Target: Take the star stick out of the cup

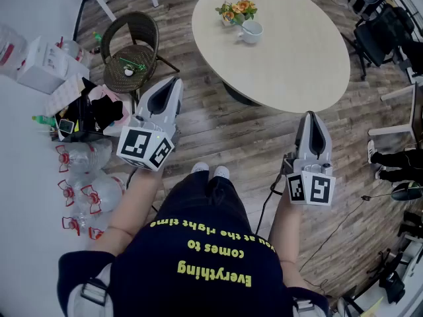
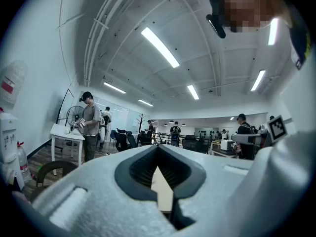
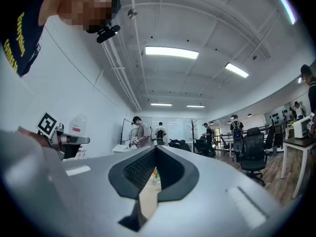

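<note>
Head view: my left gripper (image 1: 176, 81) is clenched and empty over the floor. Orange flowers (image 1: 236, 9) and the white cup (image 1: 251, 32), its contents too small to tell, sit well ahead on the round table (image 1: 297, 65). My right gripper (image 1: 310, 115) is clenched and empty near the table's edge.

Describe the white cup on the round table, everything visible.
The cup is a small white mug, glossy like ceramic, with a loop handle on its left side in the head view. It stands upright, mouth up, on the far part of the round beige table, just beside a small bunch of orange and yellow flowers; whether they touch cannot be told. Only the table bears it. Its inside looks pale; what it holds cannot be made out.
</note>
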Demonstrator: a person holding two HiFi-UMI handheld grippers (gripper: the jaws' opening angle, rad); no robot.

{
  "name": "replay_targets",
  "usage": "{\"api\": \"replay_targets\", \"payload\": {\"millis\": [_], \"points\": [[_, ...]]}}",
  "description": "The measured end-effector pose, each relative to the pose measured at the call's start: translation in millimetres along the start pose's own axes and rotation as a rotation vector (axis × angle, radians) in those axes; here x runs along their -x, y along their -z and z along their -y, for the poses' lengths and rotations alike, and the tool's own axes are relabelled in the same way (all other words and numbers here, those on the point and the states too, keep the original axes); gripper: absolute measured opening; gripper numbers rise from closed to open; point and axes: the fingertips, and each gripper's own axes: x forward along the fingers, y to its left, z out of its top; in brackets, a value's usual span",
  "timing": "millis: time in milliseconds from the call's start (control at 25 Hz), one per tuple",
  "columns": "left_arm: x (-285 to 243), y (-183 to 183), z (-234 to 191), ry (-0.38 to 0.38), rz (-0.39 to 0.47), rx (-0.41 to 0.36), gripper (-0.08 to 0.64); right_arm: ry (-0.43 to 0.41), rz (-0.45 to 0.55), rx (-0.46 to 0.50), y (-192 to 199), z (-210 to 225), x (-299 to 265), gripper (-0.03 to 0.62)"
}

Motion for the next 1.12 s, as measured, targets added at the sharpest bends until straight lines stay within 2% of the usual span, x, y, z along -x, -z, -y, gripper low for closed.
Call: {"api": "replay_targets", "payload": {"millis": [400, 640, 1000, 1120], "points": [[8, 1, 11, 0.034, -0.005, -0.028, 0.002, 0.023, 0.007, 0.020, -4, -14, 17, 0.011], [8, -7, 28, 0.060, 0.016, -0.035, 0.002, 0.031, 0.006, 0.008, -8, -4, 25, 0.011], [8, -12, 50, 0.001, 0.044, -0.048, 0.002, -0.008, 0.018, -0.036, -9, 18, 34, 0.022], [6, -9, 61, -0.010, 0.035, -0.039, 0.057, 0.001, 0.014, -0.055, -8, 33, 36, 0.048]]}}
